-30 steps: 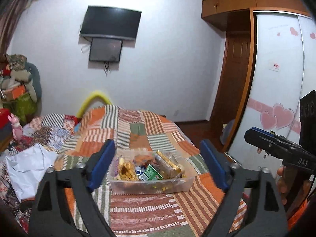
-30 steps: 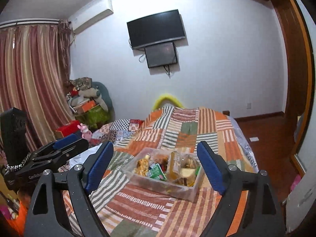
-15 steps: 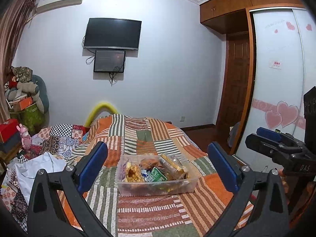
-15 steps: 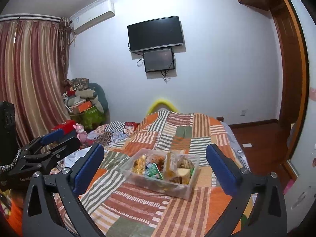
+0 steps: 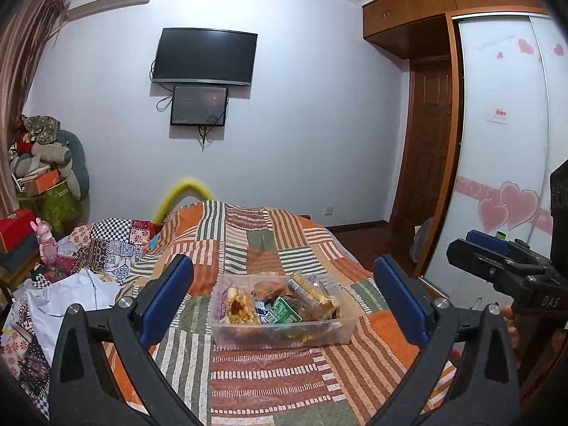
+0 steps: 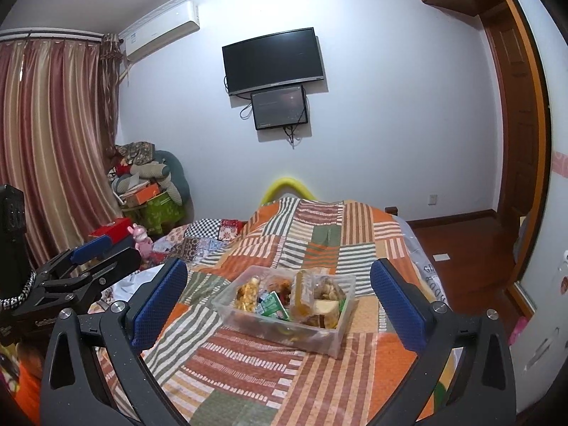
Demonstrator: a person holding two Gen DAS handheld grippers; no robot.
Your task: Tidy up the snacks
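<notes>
Left tool spread wide, nothing between the pads; right tool the same, wide apart and carrying nothing. Both hover above the patchwork bedspread, aimed at the clear plastic bin well ahead. Versus a second ago my two views have levelled up and pulled back slightly, so more wall and TV show and the bin sits smaller. No contact made, bin and contents unshifted. Snacks all lie inside the bin: green carton, yellow nut bar packet, biscuit sleeve. That fits either a finished sort or a pile waiting to be sorted. Lower layers are buried, labels unreadable, and the near wall blurs what's underneath.
</notes>
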